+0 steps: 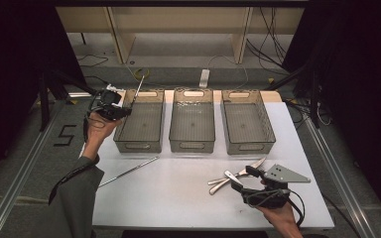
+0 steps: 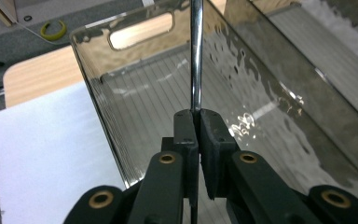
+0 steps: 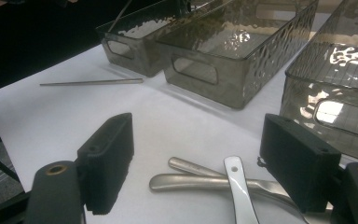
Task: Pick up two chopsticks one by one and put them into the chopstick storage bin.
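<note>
- Left gripper [image 1: 124,110]: jaws clamped on a thin metal rod [image 1: 138,88] over the left bin [image 1: 140,145].
- Right gripper [image 1: 242,177]: jaws wide (nothing held), above the cutlery [image 1: 230,177] near right.

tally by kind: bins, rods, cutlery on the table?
Clear bins: 3 — left bin, middle bin, right bin
Metal rods: 2 — held rod, loose rod
Cutlery pieces in the pile: 3
Total: 8

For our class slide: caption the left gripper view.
Shut claw holding a metal chopstick over the left clear bin.
</note>
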Available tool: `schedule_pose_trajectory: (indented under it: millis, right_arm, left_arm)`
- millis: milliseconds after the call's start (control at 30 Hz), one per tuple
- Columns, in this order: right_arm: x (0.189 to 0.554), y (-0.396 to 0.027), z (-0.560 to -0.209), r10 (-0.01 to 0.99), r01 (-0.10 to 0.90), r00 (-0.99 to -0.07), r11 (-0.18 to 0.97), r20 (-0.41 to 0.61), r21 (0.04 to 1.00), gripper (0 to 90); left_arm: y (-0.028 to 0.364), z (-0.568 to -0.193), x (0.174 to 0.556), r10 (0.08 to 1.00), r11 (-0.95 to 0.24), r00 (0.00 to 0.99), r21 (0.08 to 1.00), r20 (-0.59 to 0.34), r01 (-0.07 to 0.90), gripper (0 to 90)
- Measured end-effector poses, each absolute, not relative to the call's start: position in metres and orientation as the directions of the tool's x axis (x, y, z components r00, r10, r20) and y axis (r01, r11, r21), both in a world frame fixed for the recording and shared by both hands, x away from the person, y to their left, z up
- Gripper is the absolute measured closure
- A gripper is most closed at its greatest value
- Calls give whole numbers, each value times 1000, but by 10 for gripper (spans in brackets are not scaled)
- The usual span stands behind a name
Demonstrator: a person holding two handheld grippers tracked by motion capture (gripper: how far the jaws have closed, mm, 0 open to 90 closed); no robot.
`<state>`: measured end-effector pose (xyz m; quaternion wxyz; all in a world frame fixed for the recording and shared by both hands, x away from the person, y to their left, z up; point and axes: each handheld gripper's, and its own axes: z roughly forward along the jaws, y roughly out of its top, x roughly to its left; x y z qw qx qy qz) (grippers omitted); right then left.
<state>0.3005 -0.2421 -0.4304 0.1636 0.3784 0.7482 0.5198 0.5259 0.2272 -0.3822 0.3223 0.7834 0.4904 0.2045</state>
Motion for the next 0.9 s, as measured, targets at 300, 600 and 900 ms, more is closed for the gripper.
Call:
schedule_pose_trajectory:
  millis: [300,600,900]
  right_arm:
    - [300,-242,-430,735,397,-661,172,151,901,268]
    - [300,-242,-430,735,400,-661,174,152,900,268]
    - [300,-242,-430,735,397,-661,173,150,901,268]
  left_arm:
    - [228,-396,527,902,-312,432,684,-4,659,850]
    - [227,-405,527,904,-319,427,664,0,676,848]
    - [226,-413,529,919,-298,395,643,-8,705,836]
